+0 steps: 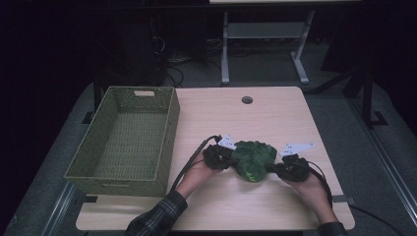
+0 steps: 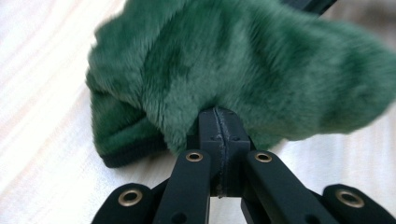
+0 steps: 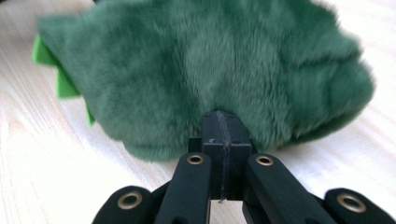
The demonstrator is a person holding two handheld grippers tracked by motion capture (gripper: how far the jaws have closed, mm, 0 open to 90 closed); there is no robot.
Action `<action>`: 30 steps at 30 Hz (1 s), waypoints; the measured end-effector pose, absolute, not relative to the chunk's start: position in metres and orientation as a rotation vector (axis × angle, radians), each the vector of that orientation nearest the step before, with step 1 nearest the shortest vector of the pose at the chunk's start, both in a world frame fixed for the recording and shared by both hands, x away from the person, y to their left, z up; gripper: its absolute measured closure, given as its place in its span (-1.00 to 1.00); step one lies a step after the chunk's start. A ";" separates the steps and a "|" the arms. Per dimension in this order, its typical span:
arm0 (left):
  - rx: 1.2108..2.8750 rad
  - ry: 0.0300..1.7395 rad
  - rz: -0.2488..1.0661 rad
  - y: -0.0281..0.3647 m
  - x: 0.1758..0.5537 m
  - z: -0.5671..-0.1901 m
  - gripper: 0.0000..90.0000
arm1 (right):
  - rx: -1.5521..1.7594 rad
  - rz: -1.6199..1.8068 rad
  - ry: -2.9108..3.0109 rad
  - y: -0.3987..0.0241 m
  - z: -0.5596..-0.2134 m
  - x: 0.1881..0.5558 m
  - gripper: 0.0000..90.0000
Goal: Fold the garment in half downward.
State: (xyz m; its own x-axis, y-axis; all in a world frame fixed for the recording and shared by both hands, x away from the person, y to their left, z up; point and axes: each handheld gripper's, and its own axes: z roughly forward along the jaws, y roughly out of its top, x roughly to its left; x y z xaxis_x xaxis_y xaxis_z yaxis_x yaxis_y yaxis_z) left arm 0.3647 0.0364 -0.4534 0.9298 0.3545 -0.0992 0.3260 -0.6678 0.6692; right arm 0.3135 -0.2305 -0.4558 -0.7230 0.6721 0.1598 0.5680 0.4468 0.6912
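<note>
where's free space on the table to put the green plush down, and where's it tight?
Bare wood: the far half of the table between the woven basket and the right edge, round the cable hole. The basket's inside is also empty. Crowded: the near middle, where the left gripper and right gripper are shut on the green plush.

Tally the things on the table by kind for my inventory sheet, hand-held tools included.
Green plush toy: 1
Woven basket: 1
Grippers: 2, the left gripper and the right gripper, each shut on the toy's fur
Total: 4
</note>
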 end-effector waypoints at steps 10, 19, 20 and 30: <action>2.362 0.478 0.055 0.032 0.366 -0.465 0.99 | 1.098 1.092 2.611 -0.222 -0.468 0.317 1.00; 2.343 0.460 0.048 0.042 0.363 -0.450 0.92 | 1.109 1.106 2.560 -0.236 -0.458 0.312 1.00; 2.331 0.467 0.048 0.042 0.361 -0.448 0.91 | 1.114 1.106 2.550 -0.239 -0.457 0.311 1.00; 2.348 0.411 -0.003 0.051 0.337 -0.433 0.93 | 1.199 1.135 2.424 -0.277 -0.445 0.316 1.00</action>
